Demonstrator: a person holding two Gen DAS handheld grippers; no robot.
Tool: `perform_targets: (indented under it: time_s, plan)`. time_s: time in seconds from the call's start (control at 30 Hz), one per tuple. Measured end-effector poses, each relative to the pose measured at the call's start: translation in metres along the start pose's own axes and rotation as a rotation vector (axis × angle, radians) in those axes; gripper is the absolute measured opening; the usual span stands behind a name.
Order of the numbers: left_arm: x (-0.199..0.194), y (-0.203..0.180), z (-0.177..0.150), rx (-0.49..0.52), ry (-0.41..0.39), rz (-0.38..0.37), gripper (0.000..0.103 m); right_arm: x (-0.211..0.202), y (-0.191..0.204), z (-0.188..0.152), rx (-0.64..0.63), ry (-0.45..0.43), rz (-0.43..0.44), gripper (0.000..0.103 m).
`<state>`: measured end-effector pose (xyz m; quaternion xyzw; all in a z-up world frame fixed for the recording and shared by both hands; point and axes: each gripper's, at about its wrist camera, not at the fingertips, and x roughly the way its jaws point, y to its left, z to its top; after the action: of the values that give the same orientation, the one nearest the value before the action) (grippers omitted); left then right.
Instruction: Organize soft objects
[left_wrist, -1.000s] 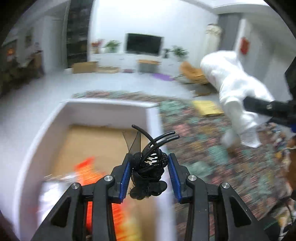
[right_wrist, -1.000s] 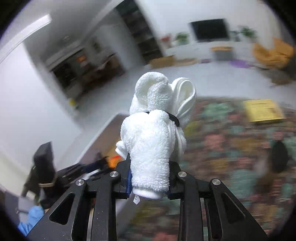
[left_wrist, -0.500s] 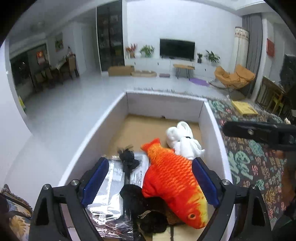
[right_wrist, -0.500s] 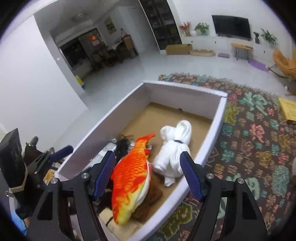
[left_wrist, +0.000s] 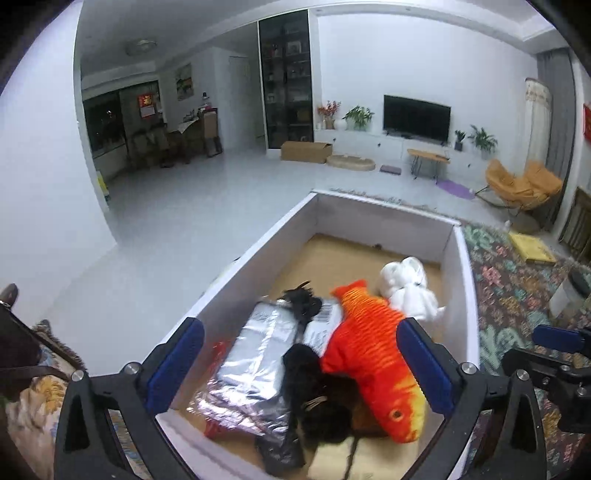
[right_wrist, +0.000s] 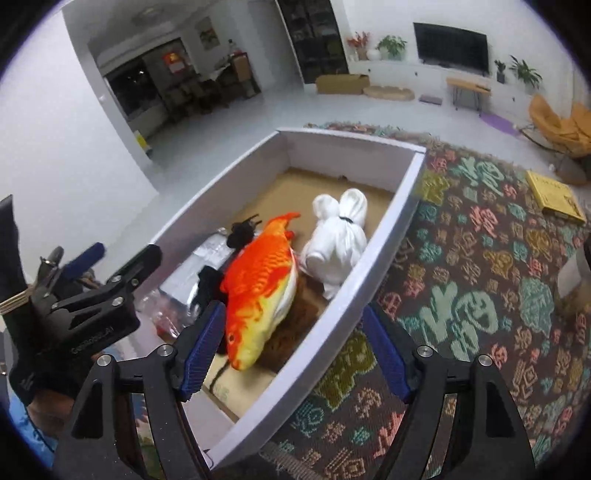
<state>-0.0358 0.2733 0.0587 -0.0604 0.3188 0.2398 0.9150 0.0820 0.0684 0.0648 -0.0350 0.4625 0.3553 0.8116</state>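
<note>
The white towel bundle lies in the box, ahead of the right tongs and a little to their right, close against the near wall. The black hair clip sits ahead of the left tongs, on the silver bag. Between the 2 lies the orange fish, its head nearest the tongs.

Both tongs have just been opening and now stand wide apart with nothing between their blue pads; the bundle and the clip are released and at rest.

The step in hand looks like the letting-go and drawing back. To do it well, I would lift each pair straight back and up, jaws kept spread, so no pad snags the fish's fur or the bag's crinkled film. The right tongs straddle the box's wall, so they should rise before swinging over the rug.

Beyond the box, the rug shows only a yellow book, hardly a soft thing. Anything more to gather is out of sight from here.
</note>
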Motion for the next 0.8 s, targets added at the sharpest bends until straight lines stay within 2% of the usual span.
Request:
perform_targets:
  time_s: [0.4, 0.5, 0.8]
  plan:
    - [-0.002, 0.01, -0.005, 0.022, 0.097, 0.079, 0.103, -0.003, 0.037, -0.014, -0.065, 0.012, -0.126, 0.079]
    - [-0.003, 0.014, -0.006, 0.022, 0.119, 0.065, 0.103, -0.002, 0.042, -0.018, -0.077, 0.016, -0.146, 0.079]
    - [-0.008, 0.017, -0.005, 0.034, 0.12, 0.049, 0.103, 0.002, 0.05, -0.02, -0.113, 0.02, -0.173, 0.079]
